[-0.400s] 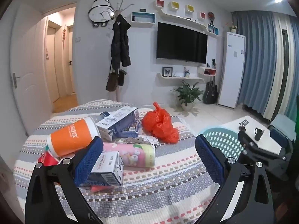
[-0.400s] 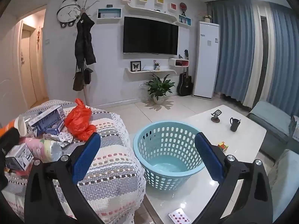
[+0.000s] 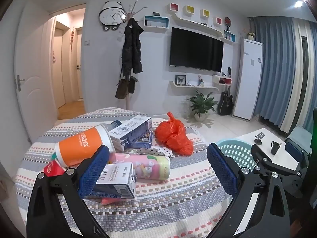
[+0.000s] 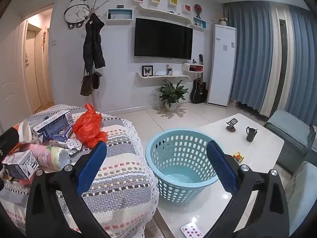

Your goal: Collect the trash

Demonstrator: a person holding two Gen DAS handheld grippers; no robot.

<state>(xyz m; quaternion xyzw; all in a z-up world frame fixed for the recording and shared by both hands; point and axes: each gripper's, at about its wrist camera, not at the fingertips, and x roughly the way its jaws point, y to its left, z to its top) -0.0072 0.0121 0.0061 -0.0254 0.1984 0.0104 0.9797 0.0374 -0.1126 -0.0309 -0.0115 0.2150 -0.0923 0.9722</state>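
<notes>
striped cover (image 3: 158, 204): woven cloth over a round seat, trash heaped on its far left part
white table (image 4: 263, 148): beside the seat, basket near its left edge
basket (image 4: 178, 158): pale blue, perforated, upright, nothing in it
left gripper (image 3: 157, 173): jaws wide, gripping nothing, low over the cover just in front of the heap
right gripper (image 4: 156, 167): jaws wide, gripping nothing, basket seen between them
orange cup (image 3: 83, 147): on its side, atop the heap
red bag (image 3: 174, 136): crumpled, right of the heap
pink roll (image 3: 146, 166): lying flat
milk carton (image 3: 116, 180): nearest, behind the left finger (image 3: 93, 171)
</notes>
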